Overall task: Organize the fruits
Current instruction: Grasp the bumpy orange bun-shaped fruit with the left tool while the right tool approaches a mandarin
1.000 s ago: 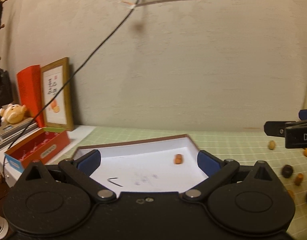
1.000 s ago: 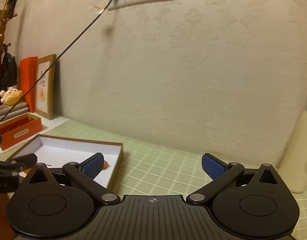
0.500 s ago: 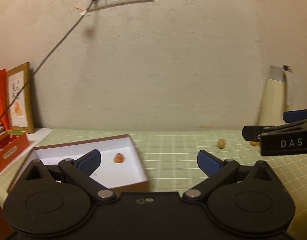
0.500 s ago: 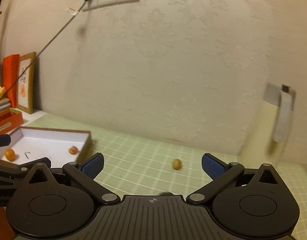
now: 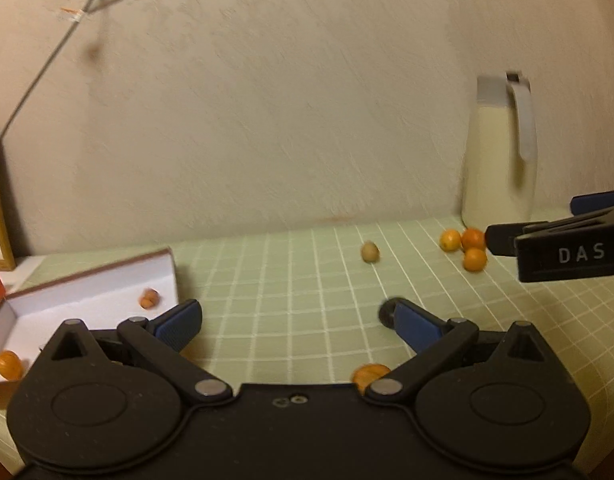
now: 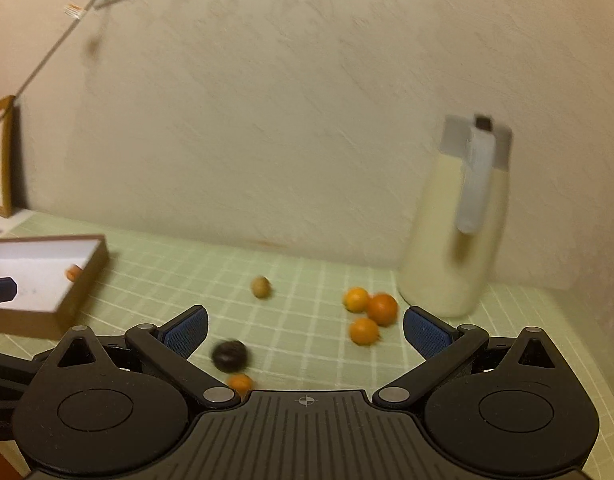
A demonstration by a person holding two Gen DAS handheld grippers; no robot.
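Small fruits lie on the green grid mat [image 5: 291, 292]: three orange ones [image 6: 371, 310] clustered near a cream jug, a tan one [image 6: 261, 286], a dark round one [image 6: 229, 356] and a small orange one [image 6: 239, 383] close to my right gripper. A white box [image 5: 87, 300] with brown sides at the left holds two orange fruits [image 5: 149, 298]. My left gripper [image 5: 295, 318] is open and empty over the mat. My right gripper [image 6: 305, 328] is open and empty, above the mat before the fruits; it also shows in the left wrist view [image 5: 547, 248].
A cream jug [image 6: 455, 232] with a grey lid stands at the back right by the wall. A framed picture [image 6: 1, 160] leans at the far left. A wall socket with a black cable [image 5: 47, 68] is high up at the left.
Both grippers have swung right, away from the box. The loose fruits and the jug have come into view; the box has slid to the left edge. Both stay open.
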